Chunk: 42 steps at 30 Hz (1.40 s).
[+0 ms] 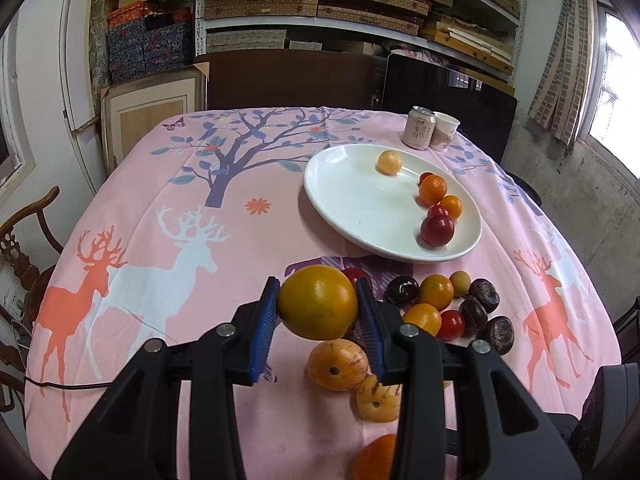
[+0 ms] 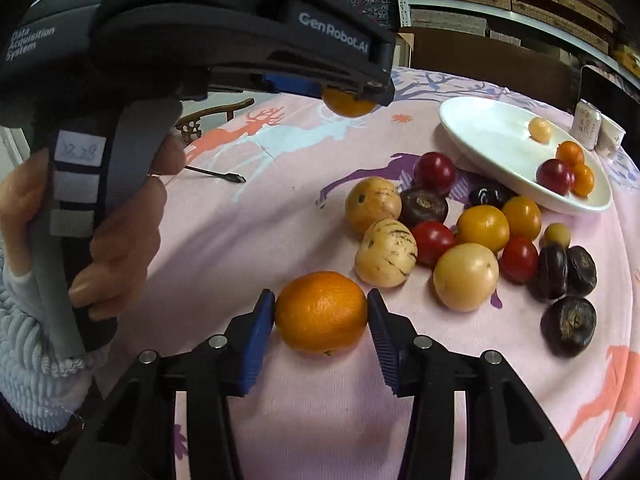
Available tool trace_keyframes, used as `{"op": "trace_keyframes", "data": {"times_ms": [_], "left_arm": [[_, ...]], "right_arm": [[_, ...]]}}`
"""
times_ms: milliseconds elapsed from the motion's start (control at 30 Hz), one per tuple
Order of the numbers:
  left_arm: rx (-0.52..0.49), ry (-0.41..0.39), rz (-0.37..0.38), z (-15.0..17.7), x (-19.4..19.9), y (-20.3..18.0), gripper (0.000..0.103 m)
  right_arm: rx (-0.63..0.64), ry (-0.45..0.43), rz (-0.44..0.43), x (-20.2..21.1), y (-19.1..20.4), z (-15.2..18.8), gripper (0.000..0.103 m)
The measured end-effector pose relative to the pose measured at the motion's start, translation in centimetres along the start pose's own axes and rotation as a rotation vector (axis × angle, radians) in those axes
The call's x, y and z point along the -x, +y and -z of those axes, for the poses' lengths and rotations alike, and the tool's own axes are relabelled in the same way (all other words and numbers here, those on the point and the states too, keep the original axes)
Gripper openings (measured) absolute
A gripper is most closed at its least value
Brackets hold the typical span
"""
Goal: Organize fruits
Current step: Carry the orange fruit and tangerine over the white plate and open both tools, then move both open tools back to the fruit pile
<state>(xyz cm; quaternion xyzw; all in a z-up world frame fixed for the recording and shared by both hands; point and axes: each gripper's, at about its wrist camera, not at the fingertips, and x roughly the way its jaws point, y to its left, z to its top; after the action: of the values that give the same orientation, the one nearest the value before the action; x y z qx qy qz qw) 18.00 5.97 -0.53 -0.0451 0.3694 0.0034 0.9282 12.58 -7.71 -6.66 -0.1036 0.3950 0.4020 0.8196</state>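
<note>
My left gripper (image 1: 318,304) is shut on a yellow-orange fruit (image 1: 318,302) and holds it above the table; it also shows from the side in the right wrist view (image 2: 348,104). My right gripper (image 2: 321,314) is shut on an orange (image 2: 321,312) that rests low at the tablecloth. A white plate (image 1: 360,200) holds several small fruits: oranges (image 1: 432,189), a red plum (image 1: 437,230) and a pale yellow one (image 1: 389,162). A loose pile of fruits (image 2: 472,236) lies on the cloth between plate and grippers.
A drink can (image 1: 418,127) and a paper cup (image 1: 445,131) stand behind the plate. A cable end (image 2: 234,177) lies on the pink deer tablecloth (image 1: 160,240). Dark chestnut-like fruits (image 2: 568,326) sit at the pile's right. Shelves and chairs surround the table.
</note>
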Motion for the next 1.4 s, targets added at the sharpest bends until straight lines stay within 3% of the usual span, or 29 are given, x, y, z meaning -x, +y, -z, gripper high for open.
{"op": "trace_keyframes", "data": {"times_ms": [300, 500, 633, 767, 1033, 1133, 1300, 1400], "left_arm": [[-0.021, 0.008, 0.004, -1.1, -0.7, -0.5, 0.038], [-0.039, 0.010, 0.039, -4.1, -3.0, -2.6, 0.038], [-0.067, 0.016, 0.041, -6.4, -5.6, -4.2, 0.038], [-0.091, 0.039, 0.010, -8.2, -9.1, -5.3, 0.038], [-0.090, 0.119, 0.026, -8.8, -14.9, -5.7, 0.038], [-0.092, 0.107, 0.022, -8.7, -15.0, -5.6, 0.057], [-0.054, 0.075, 0.043, -9.0, -13.5, -4.7, 0.061], [-0.057, 0.037, -0.004, -8.4, -12.0, -4.2, 0.071]], "right_arm": [[-0.074, -0.066, -0.012, 2.2, -2.4, 0.1, 0.046], [-0.174, -0.161, 0.090, 6.0, -8.2, -1.3, 0.046], [-0.233, -0.223, 0.183, 7.5, -12.9, -4.0, 0.046], [-0.266, -0.251, 0.252, 6.6, -16.9, -7.4, 0.046], [-0.342, -0.236, 0.240, 0.9, -22.1, -12.2, 0.048], [-0.352, -0.240, 0.216, 0.1, -22.6, -11.9, 0.048], [-0.343, -0.303, 0.211, 1.8, -22.1, -11.4, 0.058], [-0.323, -0.320, 0.261, 2.9, -21.2, -10.2, 0.065]]}}
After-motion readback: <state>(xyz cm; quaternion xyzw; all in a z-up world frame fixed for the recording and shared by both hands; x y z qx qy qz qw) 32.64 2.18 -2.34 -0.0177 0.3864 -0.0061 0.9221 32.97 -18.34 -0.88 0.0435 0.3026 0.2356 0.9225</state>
